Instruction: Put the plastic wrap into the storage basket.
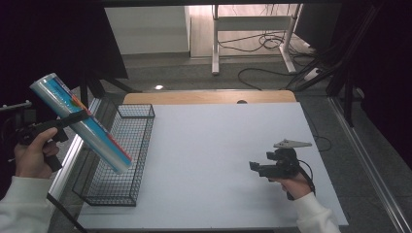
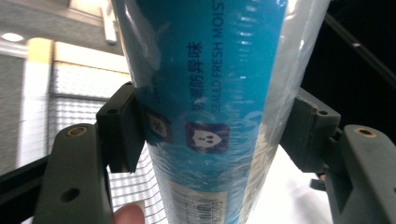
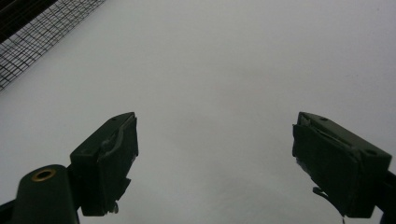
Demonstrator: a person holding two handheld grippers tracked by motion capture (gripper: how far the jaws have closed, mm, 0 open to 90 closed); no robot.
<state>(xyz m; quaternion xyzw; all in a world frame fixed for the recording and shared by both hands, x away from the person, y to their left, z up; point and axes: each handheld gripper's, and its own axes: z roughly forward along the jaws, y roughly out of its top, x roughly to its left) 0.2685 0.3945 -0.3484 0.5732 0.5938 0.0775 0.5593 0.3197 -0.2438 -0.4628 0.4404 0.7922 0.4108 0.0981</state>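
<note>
At the far left I have the left gripper [image 1: 73, 118] clamped across a long blue roll of cling film [image 1: 80, 121], its pads pinching the tube from both sides near the middle. The roll hangs tilted in the air, upper end out past the table's edge, lower end over the near left rim of the wire basket [image 1: 138, 148]. In the left gripper view the roll [image 2: 210, 93] wears a glossy clear wrapper, so I judge it slippery (the pads grip film, not card); it looks stiff and fairly light, and a hold near the middle should keep it from swinging. I'd squeeze gently, since a hollow core could dent. Over on the white table [image 1: 218, 145], the right gripper [image 1: 255, 167] rests low with its jaws spread wide on nothing.
</note>
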